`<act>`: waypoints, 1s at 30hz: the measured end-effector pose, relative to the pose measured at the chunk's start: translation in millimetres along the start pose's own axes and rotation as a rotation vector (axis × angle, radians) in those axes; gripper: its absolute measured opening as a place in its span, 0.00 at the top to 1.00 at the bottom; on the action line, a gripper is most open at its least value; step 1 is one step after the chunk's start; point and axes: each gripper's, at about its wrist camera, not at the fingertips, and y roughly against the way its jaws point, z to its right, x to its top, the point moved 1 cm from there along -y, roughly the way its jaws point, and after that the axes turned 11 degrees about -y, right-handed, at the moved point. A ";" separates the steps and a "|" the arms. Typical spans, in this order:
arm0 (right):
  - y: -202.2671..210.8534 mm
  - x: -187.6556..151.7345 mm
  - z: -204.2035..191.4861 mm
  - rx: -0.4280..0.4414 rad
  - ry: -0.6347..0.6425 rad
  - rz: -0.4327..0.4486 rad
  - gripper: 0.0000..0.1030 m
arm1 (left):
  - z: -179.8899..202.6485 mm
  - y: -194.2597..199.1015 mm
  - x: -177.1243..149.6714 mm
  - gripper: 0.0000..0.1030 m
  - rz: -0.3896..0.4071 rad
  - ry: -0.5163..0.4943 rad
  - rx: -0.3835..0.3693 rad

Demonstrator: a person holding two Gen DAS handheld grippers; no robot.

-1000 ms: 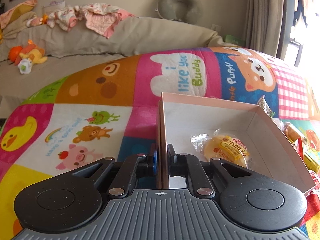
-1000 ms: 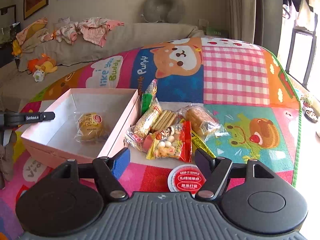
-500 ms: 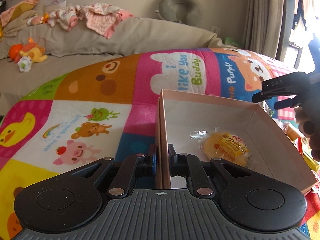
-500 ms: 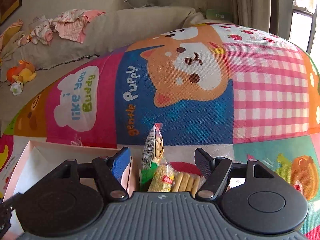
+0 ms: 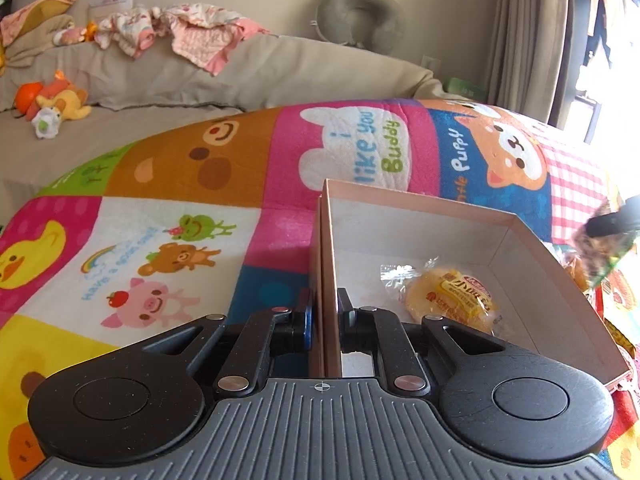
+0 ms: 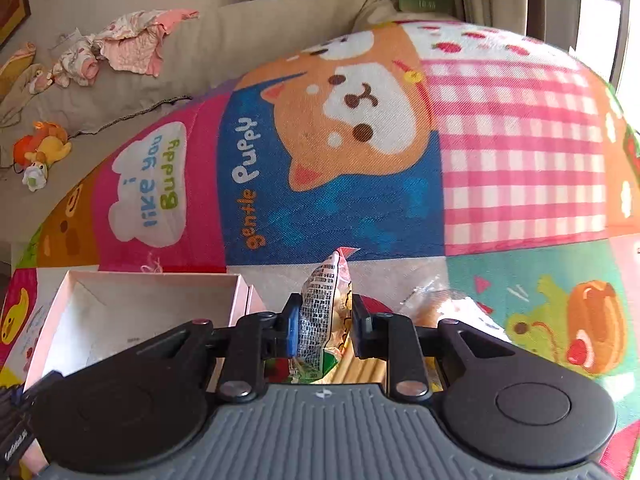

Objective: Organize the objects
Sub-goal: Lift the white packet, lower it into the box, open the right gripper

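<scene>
A pink cardboard box (image 5: 532, 236) lies open on the colourful play mat. My left gripper (image 5: 325, 312) is shut on the box's near left wall. Inside the box lies one wrapped yellow cake (image 5: 450, 300). My right gripper (image 6: 323, 320) is shut on a small snack packet (image 6: 324, 312) with printed text and green at its bottom, just right of the box (image 6: 156, 280). Under it lie more wrapped snacks, among them a bread bun (image 6: 436, 308) and biscuit sticks (image 6: 360, 372).
The play mat (image 6: 520, 160) covers the floor. A grey sofa (image 5: 200, 76) with heaped clothes (image 5: 184, 32) and plush toys (image 5: 52, 100) stands behind it. Curtains and a bright window are at the right. More snack wrappers (image 5: 616, 292) lie right of the box.
My right gripper moved down onto the snack pile and shut on the snack packet. My left gripper kept its hold on the box wall.
</scene>
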 end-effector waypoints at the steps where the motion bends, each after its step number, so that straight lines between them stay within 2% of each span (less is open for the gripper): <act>1: 12.8 -3.8 1.1 -0.006 0.019 0.018 0.77 | 0.2 -0.1 0.0 0.88 0.000 -0.002 0.002; 5: 75.3 -25.2 16.3 0.005 0.041 0.064 0.80 | 1.2 -0.1 0.0 0.88 0.004 -0.009 0.009; 9: 116.4 -58.6 37.8 0.047 -0.004 0.040 0.80 | 2.0 -3.1 -1.6 0.88 -0.017 -0.016 0.012; 15: 123.0 -148.4 62.3 0.178 -0.099 -0.186 0.80 | 1.7 -2.4 -3.2 0.88 -0.024 -0.013 0.011; 17: 120.9 -170.5 70.4 0.174 -0.119 -0.205 0.79 | 2.3 -2.5 -3.3 0.88 -0.021 -0.013 0.014; 19: 123.3 -181.3 78.0 0.136 -0.120 -0.175 0.77 | 2.7 -2.5 -3.7 0.88 -0.018 -0.013 0.015; 20: 125.9 -183.9 80.8 0.107 -0.110 -0.149 0.71 | 2.5 -2.7 -3.9 0.88 -0.016 -0.012 0.015; 23: 135.4 -189.8 83.4 -0.012 -0.022 -0.064 0.63 | 2.4 -2.9 -4.2 0.89 -0.011 -0.013 0.017; 25: 140.3 -194.3 78.4 -0.048 0.045 -0.035 0.54 | 3.3 -2.7 -3.9 0.89 -0.006 -0.017 0.022; 27: 143.2 -199.9 70.4 -0.057 0.114 -0.017 0.35 | 4.1 -1.6 -3.6 0.89 0.005 -0.022 0.027; 30: 141.8 -209.5 56.3 -0.080 0.196 0.001 0.29 | 4.0 -1.2 -2.9 0.89 0.010 -0.021 0.027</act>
